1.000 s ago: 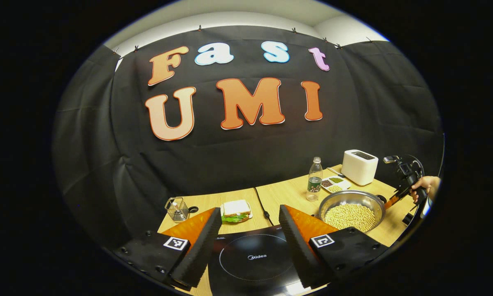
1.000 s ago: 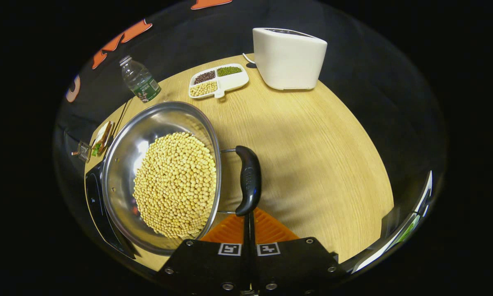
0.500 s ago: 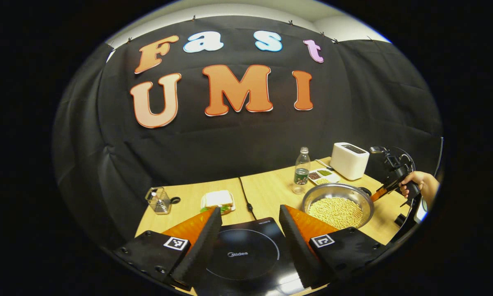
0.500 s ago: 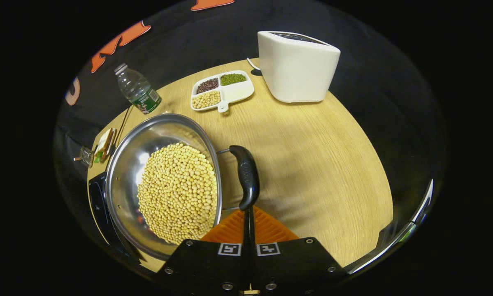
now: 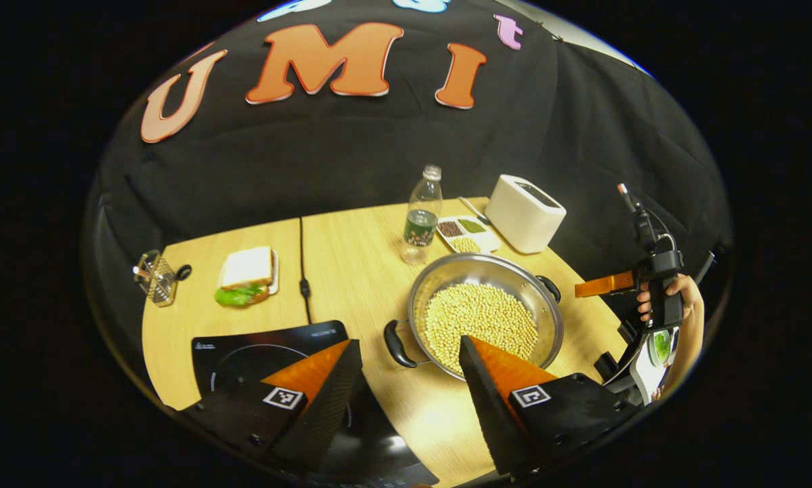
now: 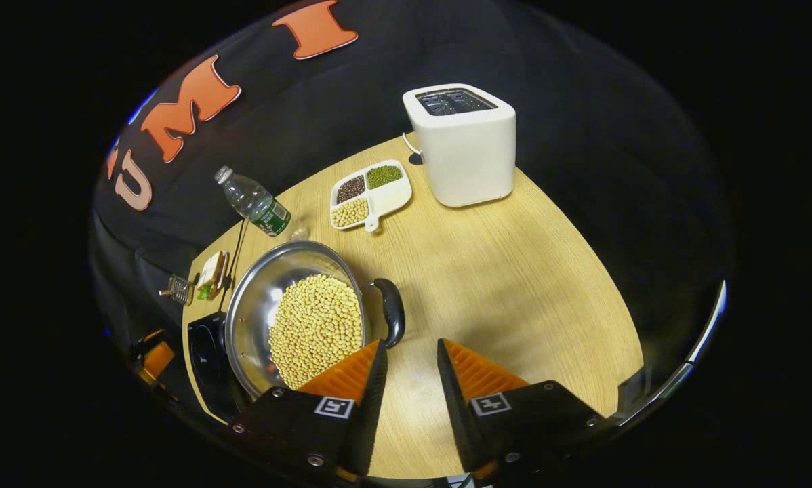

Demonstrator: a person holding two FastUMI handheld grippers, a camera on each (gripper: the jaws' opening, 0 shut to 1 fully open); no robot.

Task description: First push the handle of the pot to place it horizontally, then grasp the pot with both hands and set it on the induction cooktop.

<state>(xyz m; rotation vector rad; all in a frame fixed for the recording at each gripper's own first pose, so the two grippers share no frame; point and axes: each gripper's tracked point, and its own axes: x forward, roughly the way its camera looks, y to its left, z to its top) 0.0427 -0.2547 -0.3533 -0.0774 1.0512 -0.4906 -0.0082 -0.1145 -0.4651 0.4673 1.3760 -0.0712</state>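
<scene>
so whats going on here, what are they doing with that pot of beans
A person is working with a handheld gripper in each hand at a wooden table. The pot, full of soybeans, sits on the table beside the induction cooktop, not yet on it. Both the left gripper and the right gripper have open jaws and hold nothing. The right one hovers just short of the pot's black handle.
</scene>
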